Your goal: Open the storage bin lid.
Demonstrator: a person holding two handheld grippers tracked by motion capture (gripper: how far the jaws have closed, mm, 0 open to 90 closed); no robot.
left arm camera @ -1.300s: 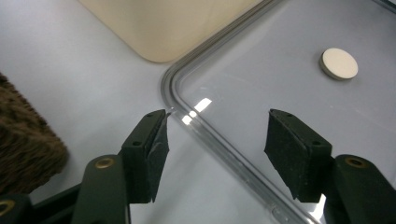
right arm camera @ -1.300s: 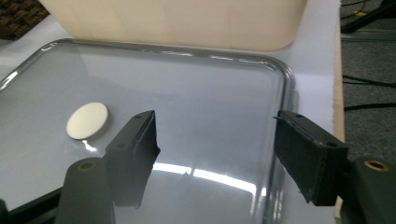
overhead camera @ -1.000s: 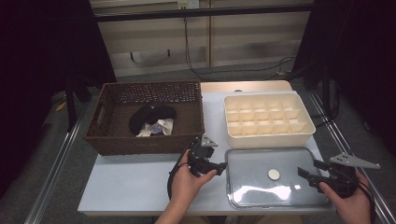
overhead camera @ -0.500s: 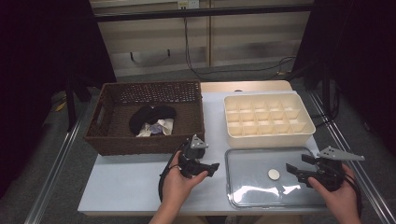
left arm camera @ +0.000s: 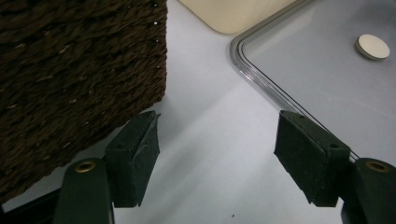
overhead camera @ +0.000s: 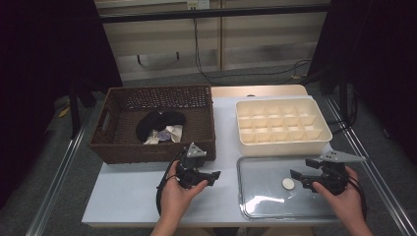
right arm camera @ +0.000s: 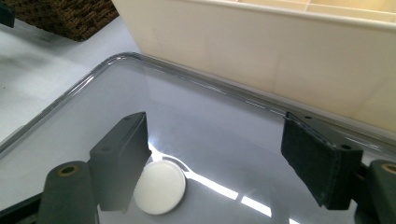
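Right gripper [right arm camera: 212,158] open over clear lid [right arm camera: 70,107]; white disc [right arm camera: 159,187] beside one jaw.

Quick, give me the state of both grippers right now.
Left gripper: jaws open, nothing between them, beside the wicker basket.
Right gripper: jaws open, holding nothing, over the clear lid near the white disc.

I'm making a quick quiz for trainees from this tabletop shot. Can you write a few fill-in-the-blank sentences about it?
1. The small white disc lies on the clear ____.
2. The dark cloth lies inside the woven ____.
3. The right tongs hover over the disc with jaws ____.
4. The cream box divided into compartments holds ____.

Missing words: tray; basket; open; nothing
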